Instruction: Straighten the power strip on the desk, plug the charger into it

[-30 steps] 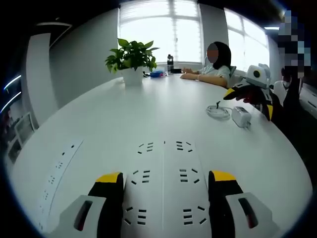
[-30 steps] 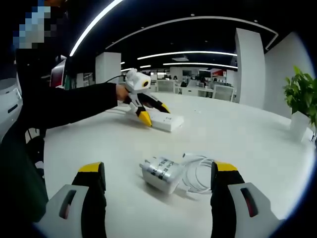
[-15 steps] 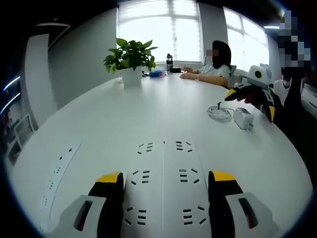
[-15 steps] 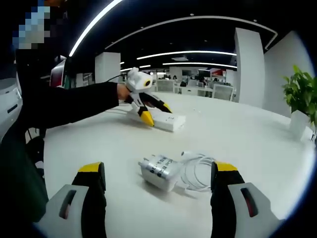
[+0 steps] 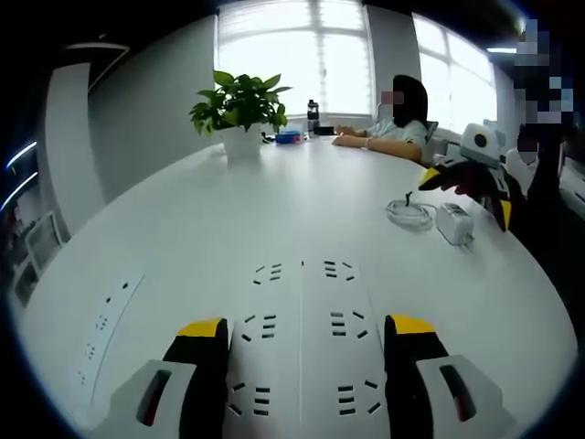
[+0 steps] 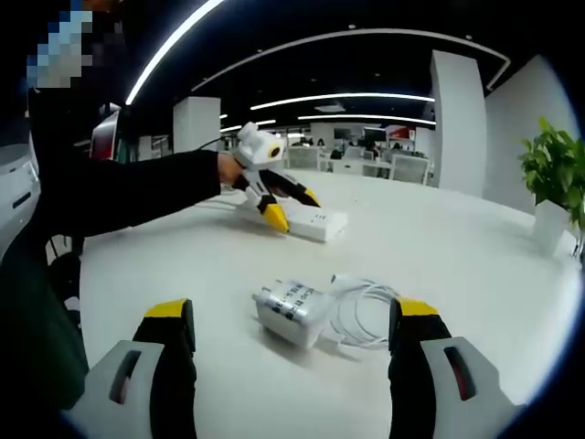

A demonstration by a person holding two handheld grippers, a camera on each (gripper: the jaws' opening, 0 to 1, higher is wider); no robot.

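Observation:
A white power strip (image 5: 302,347) lies on the white desk (image 5: 274,210), and my left gripper (image 5: 306,327) is shut across its width, yellow-tipped jaws pressed to both long sides. From the right gripper view the same strip (image 6: 322,222) sits far across the desk with the left gripper (image 6: 281,206) on it. A white charger (image 6: 291,313) with a coiled white cable (image 6: 364,313) lies on the desk just ahead of my right gripper (image 6: 292,309), which is open and apart from it. In the left gripper view the charger (image 5: 454,222) lies below the right gripper (image 5: 475,183).
A potted plant (image 5: 239,110) stands at the far end of the desk, beside a bottle (image 5: 314,117) and a seated person (image 5: 395,128). A flat white socket panel (image 5: 108,322) lies left of the strip. A dark sleeve (image 6: 119,197) reaches in from the left.
The power strip, held in my left gripper, has slid a little to the right in the right gripper view. The right gripper stays open over the charger.

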